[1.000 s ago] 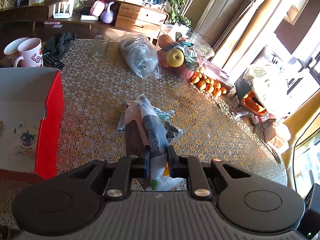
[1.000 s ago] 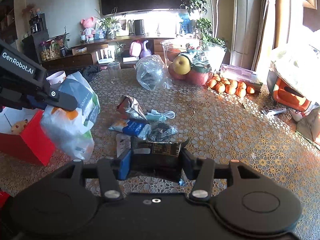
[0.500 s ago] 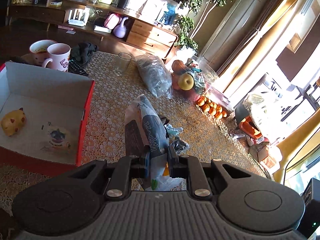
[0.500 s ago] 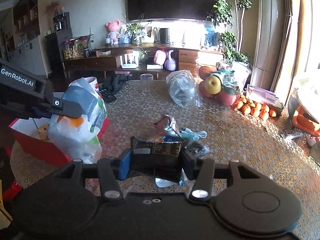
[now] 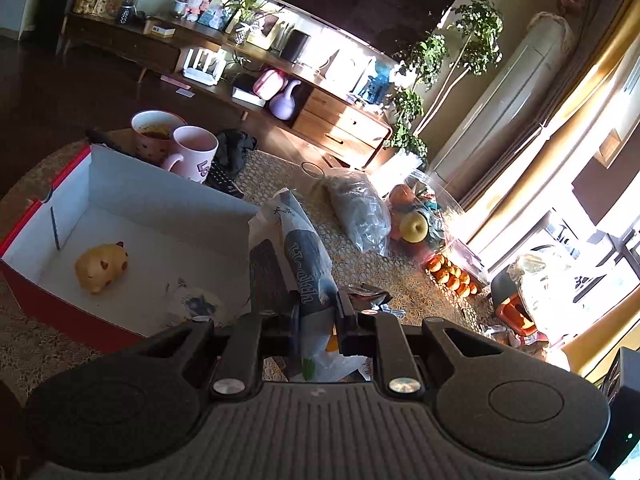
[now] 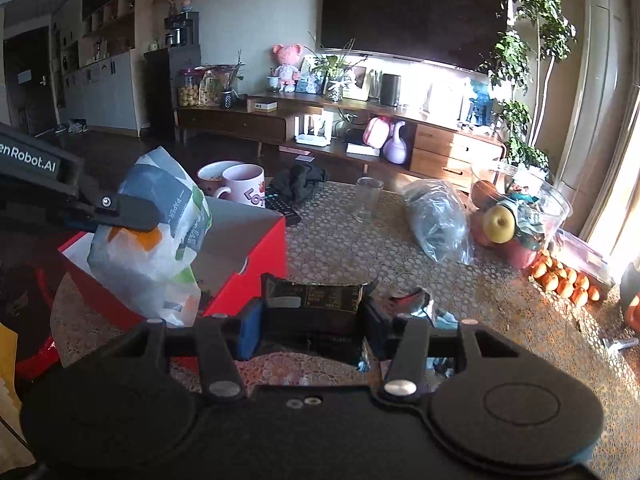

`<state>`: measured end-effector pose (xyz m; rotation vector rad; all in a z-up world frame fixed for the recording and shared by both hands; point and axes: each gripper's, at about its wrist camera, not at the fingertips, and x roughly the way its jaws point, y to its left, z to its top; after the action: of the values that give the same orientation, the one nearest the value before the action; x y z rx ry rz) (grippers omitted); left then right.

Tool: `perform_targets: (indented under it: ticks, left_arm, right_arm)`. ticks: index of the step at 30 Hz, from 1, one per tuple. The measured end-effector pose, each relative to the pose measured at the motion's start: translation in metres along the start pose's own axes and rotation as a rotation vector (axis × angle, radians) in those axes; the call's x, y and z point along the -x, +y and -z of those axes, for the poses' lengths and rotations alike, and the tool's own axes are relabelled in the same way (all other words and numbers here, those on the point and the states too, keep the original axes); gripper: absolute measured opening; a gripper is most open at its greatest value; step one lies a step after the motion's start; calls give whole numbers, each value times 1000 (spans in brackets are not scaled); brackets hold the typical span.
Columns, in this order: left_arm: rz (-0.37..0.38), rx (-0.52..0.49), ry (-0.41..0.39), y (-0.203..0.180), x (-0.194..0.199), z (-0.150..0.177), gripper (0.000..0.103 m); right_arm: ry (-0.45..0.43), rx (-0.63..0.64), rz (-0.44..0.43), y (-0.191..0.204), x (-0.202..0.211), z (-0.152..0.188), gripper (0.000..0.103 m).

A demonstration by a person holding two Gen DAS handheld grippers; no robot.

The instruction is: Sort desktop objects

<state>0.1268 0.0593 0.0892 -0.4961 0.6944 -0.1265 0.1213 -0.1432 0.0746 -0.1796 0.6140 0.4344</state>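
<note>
Bag clamped in left gripper, packet in right gripper, both now carried up beside box; drop-in likely next.

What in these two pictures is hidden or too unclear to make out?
- Right wrist view: red box interior, hidden by its wall and the tissue pack.
- Left wrist view: tissue pack's lower end, behind the left gripper.
- Right wrist view: dark packet label, too small and dim.
- Both views: glass bowl contents, jumbled, partly glare-washed.
</note>
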Motion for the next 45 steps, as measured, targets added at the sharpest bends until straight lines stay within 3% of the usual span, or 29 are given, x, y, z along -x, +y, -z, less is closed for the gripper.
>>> perform_targets:
  ticks: [23, 30, 45]
  left_arm:
    - [-77, 99, -54, 94, -9, -34, 16]
    - [-125, 45, -41, 109, -28, -37, 16]
    - [-127, -57, 32, 134, -70, -53, 16]
  right_arm:
    - [30, 130, -75, 66, -58, -43, 52]
    - [49, 152, -84, 77, -76, -46, 52]
    - [97, 230, -73, 100, -116, -40, 52]
